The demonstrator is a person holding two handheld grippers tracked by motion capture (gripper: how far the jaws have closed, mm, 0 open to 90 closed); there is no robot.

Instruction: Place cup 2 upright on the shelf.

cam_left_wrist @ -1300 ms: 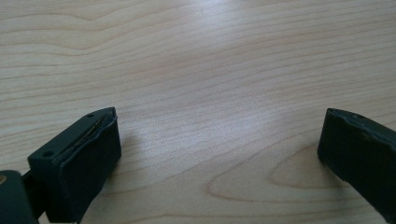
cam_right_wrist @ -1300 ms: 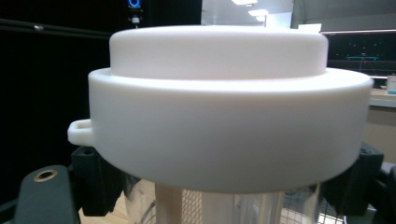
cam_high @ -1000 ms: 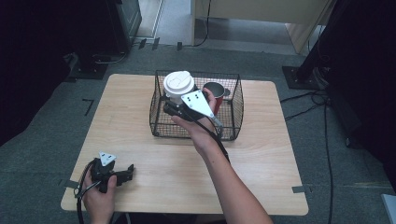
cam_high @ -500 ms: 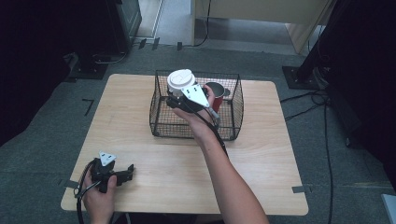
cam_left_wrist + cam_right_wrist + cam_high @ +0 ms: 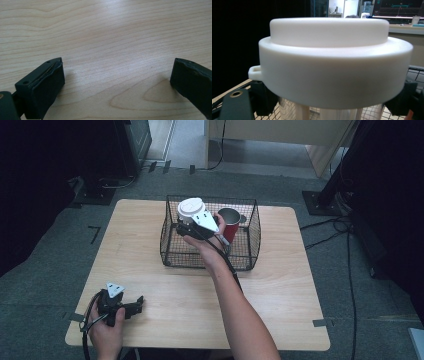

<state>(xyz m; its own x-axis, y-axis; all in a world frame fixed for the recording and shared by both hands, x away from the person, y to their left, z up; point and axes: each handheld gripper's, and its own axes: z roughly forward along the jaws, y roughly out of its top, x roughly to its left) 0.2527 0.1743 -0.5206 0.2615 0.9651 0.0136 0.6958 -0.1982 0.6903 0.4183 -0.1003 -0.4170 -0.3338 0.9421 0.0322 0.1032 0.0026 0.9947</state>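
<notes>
A white-lidded cup (image 5: 191,211) is clamped in the right tool (image 5: 186,227) over the wire basket (image 5: 250,242). The left tool (image 5: 136,304) is rested on the worktop (image 5: 280,290), jaws apart.

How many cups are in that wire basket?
2: a white-lidded cup held by the right gripper over the basket at its far left, and a red cup inside at the back. Others could be hidden.
</notes>
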